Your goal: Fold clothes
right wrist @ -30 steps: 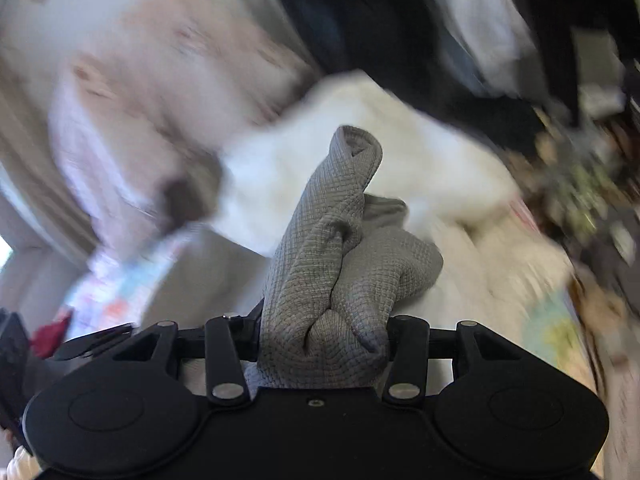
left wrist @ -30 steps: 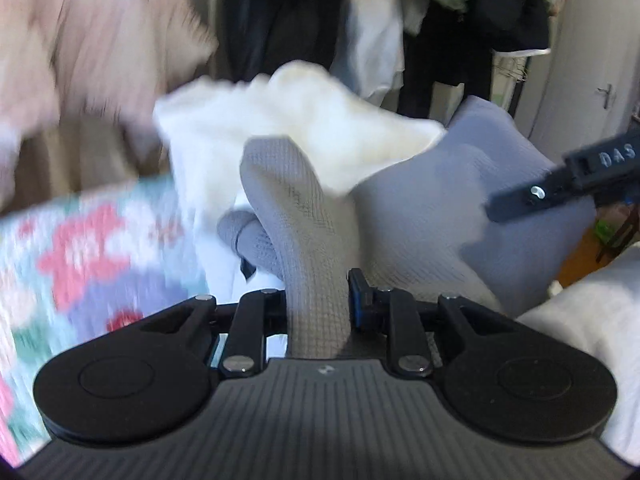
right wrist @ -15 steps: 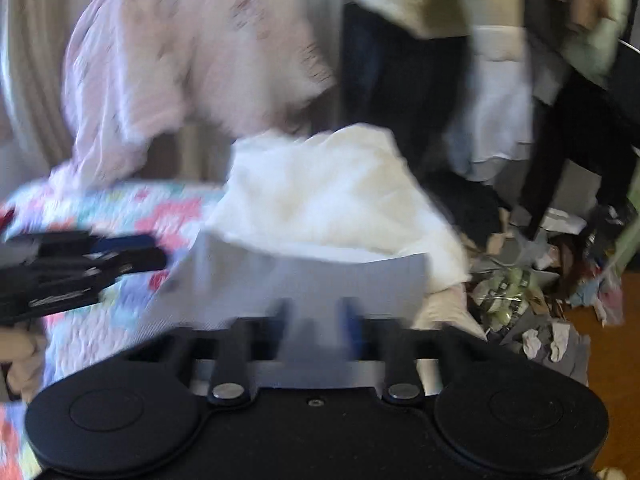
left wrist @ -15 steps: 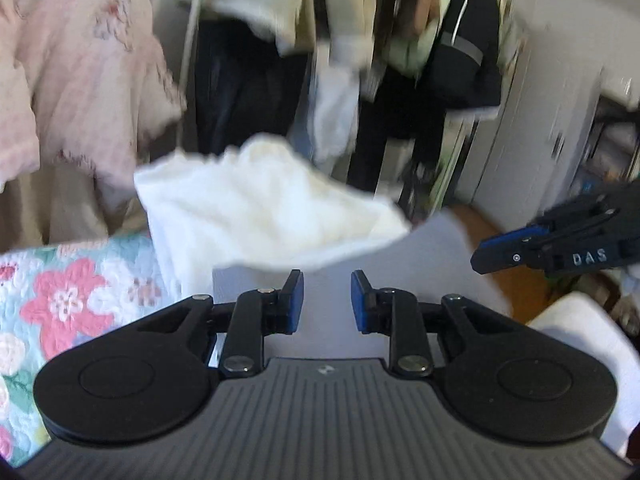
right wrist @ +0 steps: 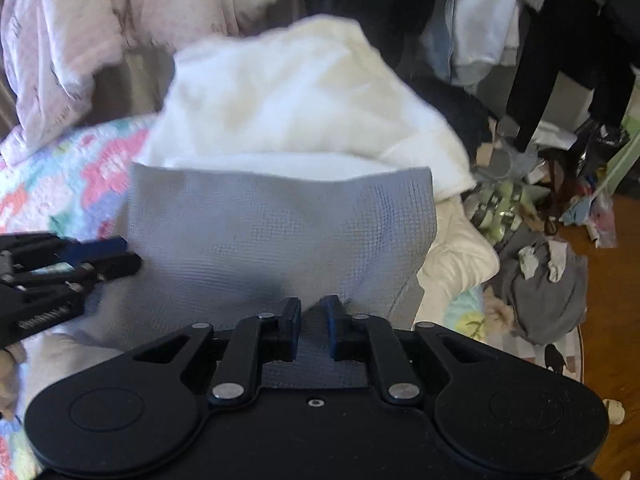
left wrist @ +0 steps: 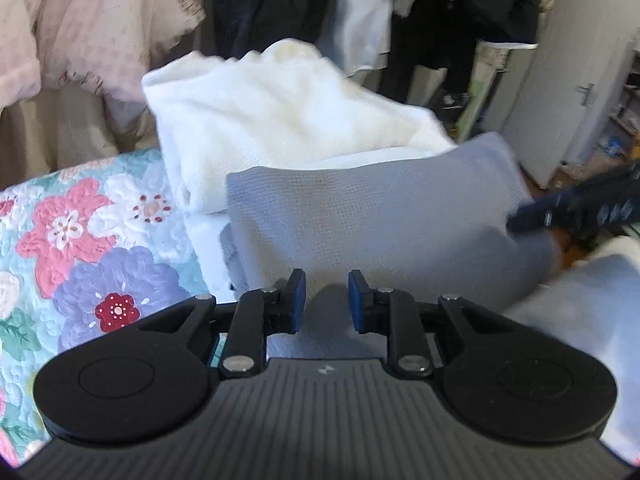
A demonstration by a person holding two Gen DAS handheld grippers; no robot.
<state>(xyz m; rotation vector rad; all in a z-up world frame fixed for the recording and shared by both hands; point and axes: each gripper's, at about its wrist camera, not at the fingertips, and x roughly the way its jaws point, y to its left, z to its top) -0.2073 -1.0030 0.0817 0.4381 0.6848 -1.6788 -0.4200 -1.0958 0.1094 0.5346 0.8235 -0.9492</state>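
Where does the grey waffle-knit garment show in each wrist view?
Left wrist: grey garment fills centre, spreading right, just beyond the gripper's fingers.
Right wrist: centre, its lower edge between the gripper's fingers.
Shared landmark: white fluffy fabric right behind it.

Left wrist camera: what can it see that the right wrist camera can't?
Only the left wrist view shows the white door with its handle. Only the right wrist view shows the messy heap of things on the wooden floor. Both show the grey cloth, the white towel behind it, the flowery quilt and the pink garment.
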